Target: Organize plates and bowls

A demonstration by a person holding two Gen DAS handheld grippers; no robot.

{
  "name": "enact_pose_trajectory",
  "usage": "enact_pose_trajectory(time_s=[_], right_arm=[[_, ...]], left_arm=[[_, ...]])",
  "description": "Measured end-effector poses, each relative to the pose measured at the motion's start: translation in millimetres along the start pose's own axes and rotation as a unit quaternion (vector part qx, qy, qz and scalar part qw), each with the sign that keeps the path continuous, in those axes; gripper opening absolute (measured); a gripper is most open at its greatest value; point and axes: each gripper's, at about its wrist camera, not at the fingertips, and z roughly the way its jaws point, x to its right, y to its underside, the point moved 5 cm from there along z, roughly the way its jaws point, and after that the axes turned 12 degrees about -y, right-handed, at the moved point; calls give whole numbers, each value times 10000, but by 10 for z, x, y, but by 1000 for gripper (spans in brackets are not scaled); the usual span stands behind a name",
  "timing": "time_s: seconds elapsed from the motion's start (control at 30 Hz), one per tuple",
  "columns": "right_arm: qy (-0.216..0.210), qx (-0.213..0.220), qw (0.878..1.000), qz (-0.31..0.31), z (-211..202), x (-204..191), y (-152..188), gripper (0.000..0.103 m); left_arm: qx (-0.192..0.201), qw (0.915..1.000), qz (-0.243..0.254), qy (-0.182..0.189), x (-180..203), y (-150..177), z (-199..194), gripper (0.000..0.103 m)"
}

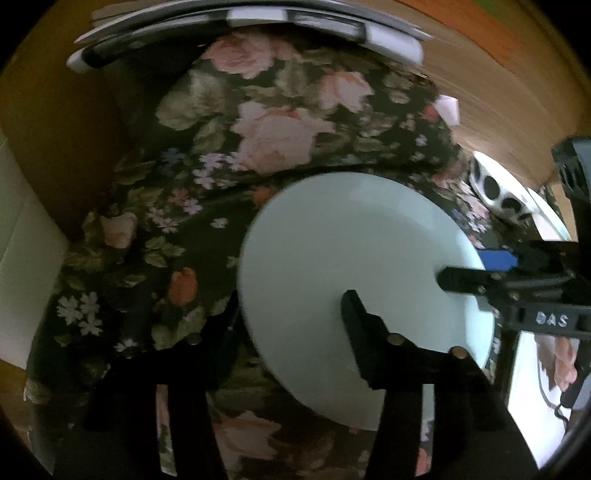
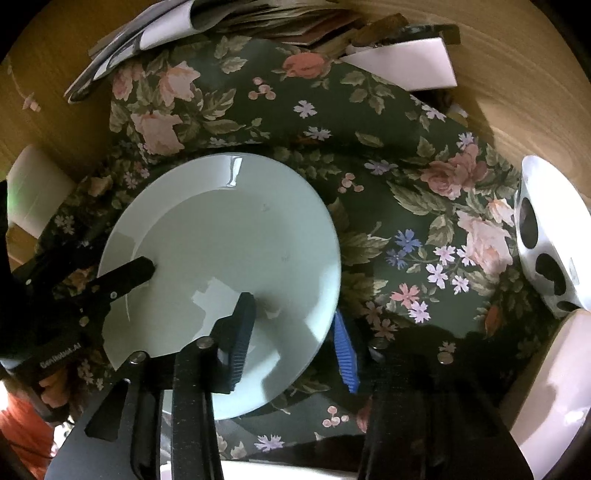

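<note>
Round pale green ceramic plate (image 2: 221, 266) between both open grippers: left gripper (image 1: 291, 317), right gripper (image 2: 295, 325). Possibly touching. "DAS" on right one.

Open floral cloth (image 2: 406, 122) far and right of pale plate (image 2: 229, 236). Spotted bowl (image 2: 546, 243) blocks right edge; paper stack (image 2: 258, 22) far edge; white box (image 2: 40, 184) left.

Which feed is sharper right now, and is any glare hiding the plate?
Left wrist view: motion-blurred, tablecloth flowers smeared, plate flat and featureless. Right wrist view: sharper; plate shows small window glare at its far rim and a reflection patch near the hand-held gripper, whose fingers shadow it.
</note>
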Motion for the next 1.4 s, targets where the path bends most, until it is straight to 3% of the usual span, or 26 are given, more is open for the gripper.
enact_pose_trajectory(time_s=[0.23,0.7,1.13,1.4], right_arm=[[-182,45,9998,77,-25,22,6,29],[-207,547,9982,-136,-551,-83,58,29],[-175,915,9956,-121,-1134,-57,377,29],[-145,1082,9940,-103,-1223,-138,537,29]], left_arm=[[-5,10000,-54,-60,-1,-5,-22,52],[552,9983,-165,-38,-60,-62,-490,51],[836,9964,-123,69,127,21,-898,51],[915,9957,-124,121,244,130,-1098,51]])
